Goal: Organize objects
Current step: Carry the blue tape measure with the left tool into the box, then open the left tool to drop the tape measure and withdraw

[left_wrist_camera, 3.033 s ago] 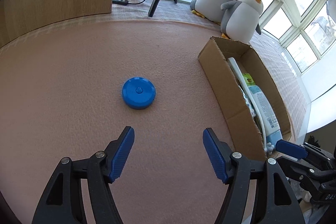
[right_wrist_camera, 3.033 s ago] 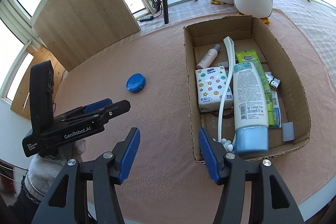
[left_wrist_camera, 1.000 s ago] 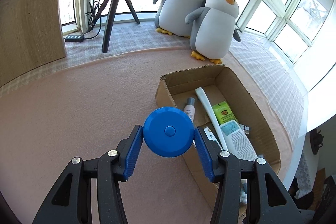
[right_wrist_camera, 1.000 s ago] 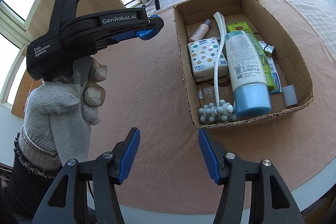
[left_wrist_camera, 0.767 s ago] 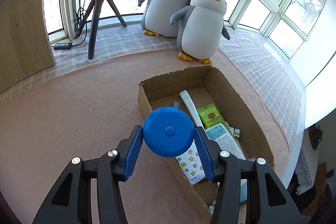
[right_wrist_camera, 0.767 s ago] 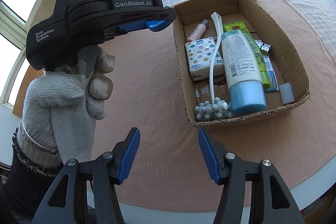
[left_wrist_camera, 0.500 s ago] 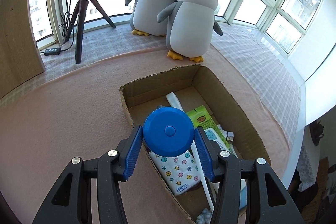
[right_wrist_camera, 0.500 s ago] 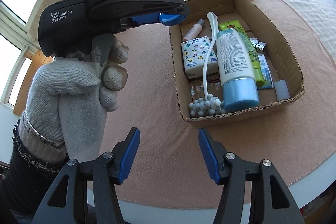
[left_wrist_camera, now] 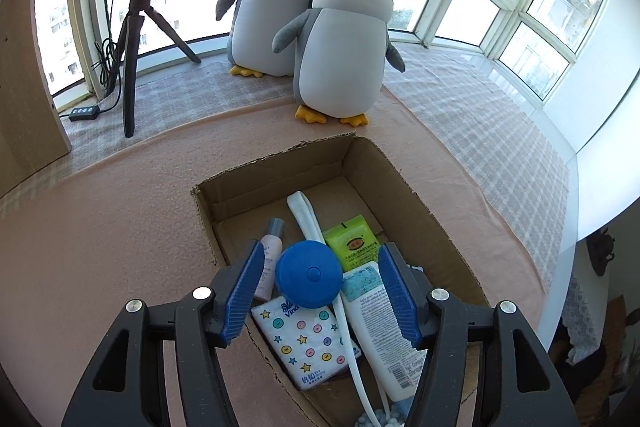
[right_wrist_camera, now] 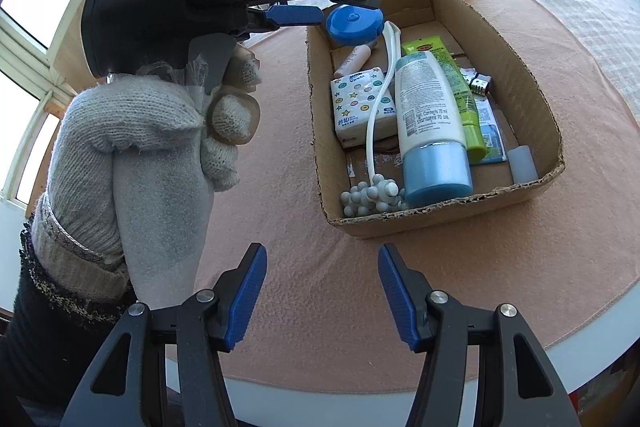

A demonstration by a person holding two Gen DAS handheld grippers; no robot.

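A round blue disc is between my left gripper's open jaws, clear of both pads, over the cardboard box. In the right wrist view the disc is in the air just off the left gripper's fingertip, above the box's far left corner. The box holds a white lotion tube, a green tube, a star-patterned tissue pack, a small bottle and a white massager. My right gripper is open and empty over the pink mat, short of the box's near wall.
Two plush penguins stand on the window ledge behind the box. A ring-light tripod and a wooden board are at the back left. The pink mat covers the table; its front edge is near my right gripper.
My left gripper carried the blue disc from the mat over the box, then opened; the disc is now loose between the jaws. My right gripper stayed open and drifted slightly.
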